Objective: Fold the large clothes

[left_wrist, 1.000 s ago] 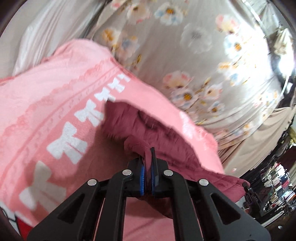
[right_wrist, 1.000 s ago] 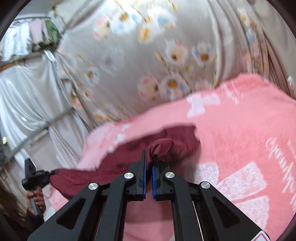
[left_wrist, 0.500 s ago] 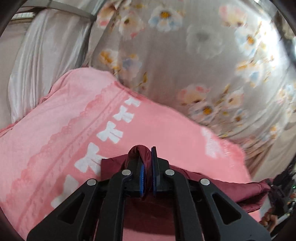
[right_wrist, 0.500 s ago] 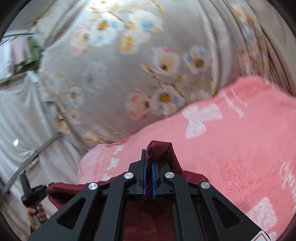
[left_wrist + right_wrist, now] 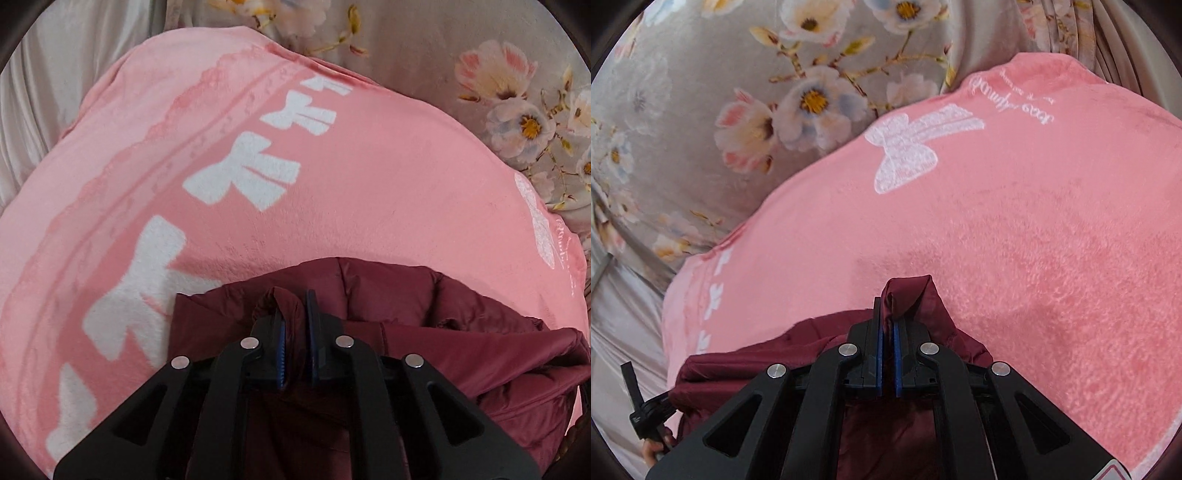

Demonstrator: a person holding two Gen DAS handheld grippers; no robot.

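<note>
A dark maroon padded jacket (image 5: pixel 424 306) lies on a pink blanket (image 5: pixel 332 177) with white bow prints. My left gripper (image 5: pixel 293 310) is low over the jacket's near edge. Its jaws are opening, and a raised fold of the jacket still stands between them, leaning on the left pad. In the right wrist view the jacket (image 5: pixel 757 354) spreads to the left across the same pink blanket (image 5: pixel 1034 221). There my right gripper (image 5: pixel 886 314) is shut on a bunched fold of the maroon fabric that sticks up past its tips.
A grey floral sheet (image 5: pixel 517 110) lies beyond the blanket, also at upper left in the right wrist view (image 5: pixel 701 110). Pale silky cloth (image 5: pixel 44 74) hangs at the far left. A hand holding the other gripper's handle (image 5: pixel 642 413) shows at the lower left.
Both grippers came down and forward, carrying the jacket's edge onto the pink blanket. The left jaws, shut on the fabric before, have parted. The right jaws stay clamped.
</note>
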